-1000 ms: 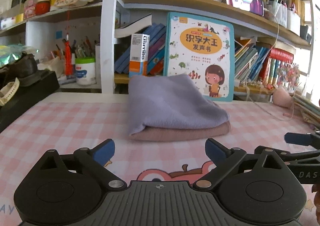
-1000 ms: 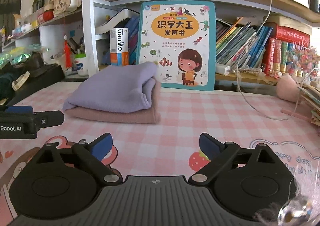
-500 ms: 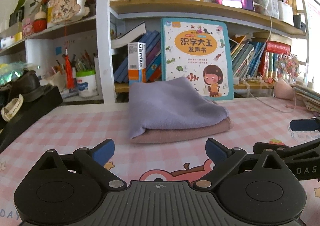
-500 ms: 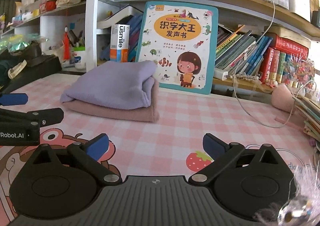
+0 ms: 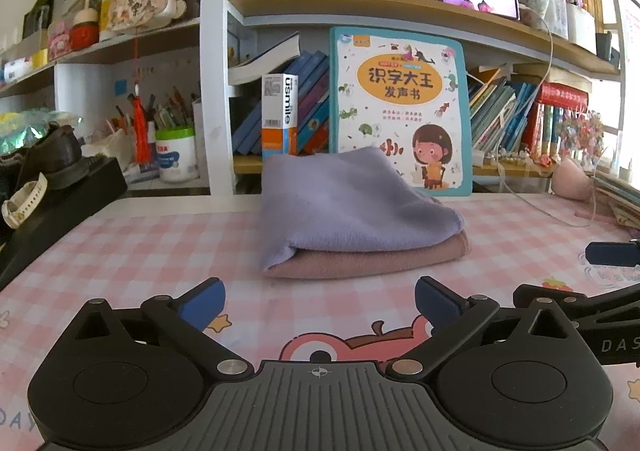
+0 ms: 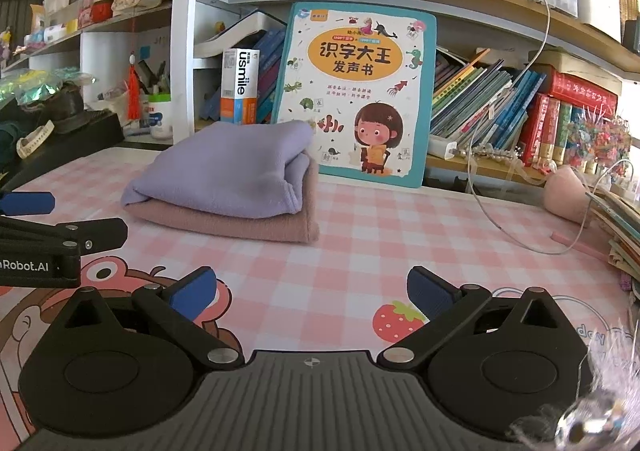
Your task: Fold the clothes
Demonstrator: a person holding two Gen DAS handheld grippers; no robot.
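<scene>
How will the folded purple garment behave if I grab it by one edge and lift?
The purple garment looks soft and knitted, so it would probably droop and unfold. It lies loose on the pink garment, so pushing may slide it off. Probably light, judging by its thin layers.

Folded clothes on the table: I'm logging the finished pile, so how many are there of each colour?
Lavender folded garment: 1, on top
Dusty-pink folded garment: 1, underneath
Total: 2, stacked on the pink checked table mat; neither gripper touches them.

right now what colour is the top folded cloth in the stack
Lavender purple, lying on a dusty pink one; the right wrist view shows it best.
</scene>
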